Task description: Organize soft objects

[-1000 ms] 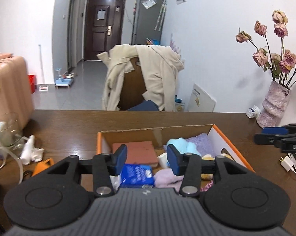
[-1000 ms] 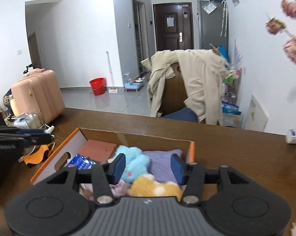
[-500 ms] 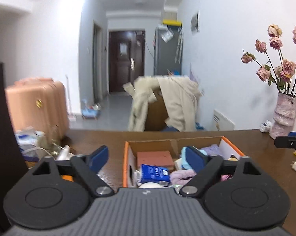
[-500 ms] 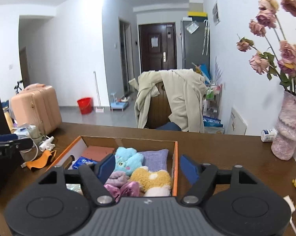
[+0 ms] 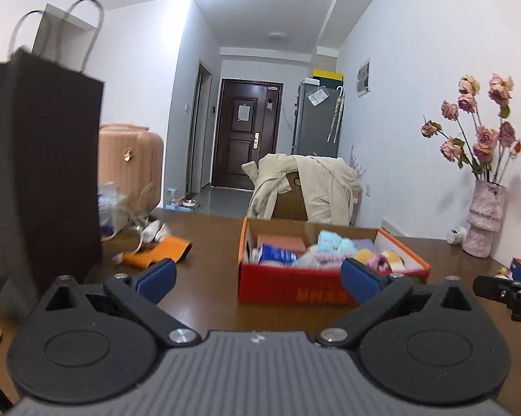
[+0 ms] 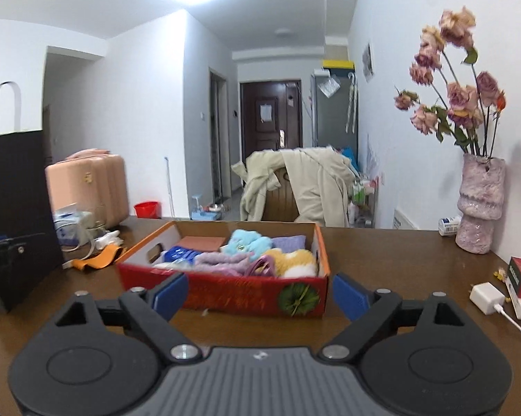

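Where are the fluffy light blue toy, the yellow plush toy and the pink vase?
fluffy light blue toy (image 6: 248, 240), right wrist view, its middle
yellow plush toy (image 6: 297, 258), right wrist view, its top
pink vase (image 6: 478, 204), right wrist view, its body

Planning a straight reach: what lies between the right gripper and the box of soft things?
Only bare tabletop, shown in the right wrist view, separates the open right gripper from the box.

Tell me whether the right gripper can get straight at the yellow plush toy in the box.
Probably yes. The right gripper is open and empty, in front of the open-topped box. The yellow plush toy lies uncovered at its near right corner; the gripper need only clear the low front wall.
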`<state>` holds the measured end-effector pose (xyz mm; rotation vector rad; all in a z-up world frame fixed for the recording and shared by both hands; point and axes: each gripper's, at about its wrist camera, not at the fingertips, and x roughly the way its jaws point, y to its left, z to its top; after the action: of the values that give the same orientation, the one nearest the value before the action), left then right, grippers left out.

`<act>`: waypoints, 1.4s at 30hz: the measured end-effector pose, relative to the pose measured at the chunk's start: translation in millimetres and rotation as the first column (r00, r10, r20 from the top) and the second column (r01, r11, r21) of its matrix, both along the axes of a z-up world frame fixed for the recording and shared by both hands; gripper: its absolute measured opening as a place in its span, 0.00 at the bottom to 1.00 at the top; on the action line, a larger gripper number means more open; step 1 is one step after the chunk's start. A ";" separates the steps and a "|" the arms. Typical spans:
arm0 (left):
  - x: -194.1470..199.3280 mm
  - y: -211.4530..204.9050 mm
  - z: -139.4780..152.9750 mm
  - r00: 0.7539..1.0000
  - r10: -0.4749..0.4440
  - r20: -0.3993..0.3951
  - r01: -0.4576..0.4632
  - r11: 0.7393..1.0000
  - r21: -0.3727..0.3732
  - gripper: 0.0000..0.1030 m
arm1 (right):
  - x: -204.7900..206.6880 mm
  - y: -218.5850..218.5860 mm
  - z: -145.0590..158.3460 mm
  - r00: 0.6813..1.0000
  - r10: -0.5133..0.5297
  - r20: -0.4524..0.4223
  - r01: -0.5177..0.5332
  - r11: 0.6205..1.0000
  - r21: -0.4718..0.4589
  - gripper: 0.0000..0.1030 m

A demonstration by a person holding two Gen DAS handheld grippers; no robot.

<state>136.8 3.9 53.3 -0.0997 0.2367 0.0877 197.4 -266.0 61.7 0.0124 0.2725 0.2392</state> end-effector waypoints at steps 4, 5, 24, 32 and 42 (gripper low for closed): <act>-44.9 0.2 -11.6 0.999 0.033 0.028 -0.034 0.999 0.029 1.00 | -44.7 10.2 -19.1 1.000 -0.008 0.000 0.008 1.000 0.012 0.94; -57.3 -0.5 -13.3 0.999 0.030 0.038 -0.031 0.999 0.041 1.00 | -55.9 13.6 -23.6 1.000 -0.006 -0.007 0.006 1.000 0.018 0.94; -114.4 -5.9 -17.8 0.999 -0.012 0.041 0.009 0.998 0.062 1.00 | -153.5 30.8 -50.9 0.999 -0.032 -0.029 0.034 0.996 0.080 0.96; -111.7 -5.0 -19.2 0.999 -0.016 0.029 0.014 0.998 0.064 1.00 | -150.0 34.2 -50.2 0.999 -0.011 -0.036 0.013 0.997 0.078 0.99; -112.6 -6.5 -21.5 0.999 -0.025 0.025 0.023 0.997 0.068 1.00 | -152.0 33.8 -51.4 1.000 -0.011 -0.025 0.013 0.996 0.084 1.00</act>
<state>24.2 -2.6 31.8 -0.0307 0.2091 0.0705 45.4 -232.2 10.3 0.1004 0.2865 0.2385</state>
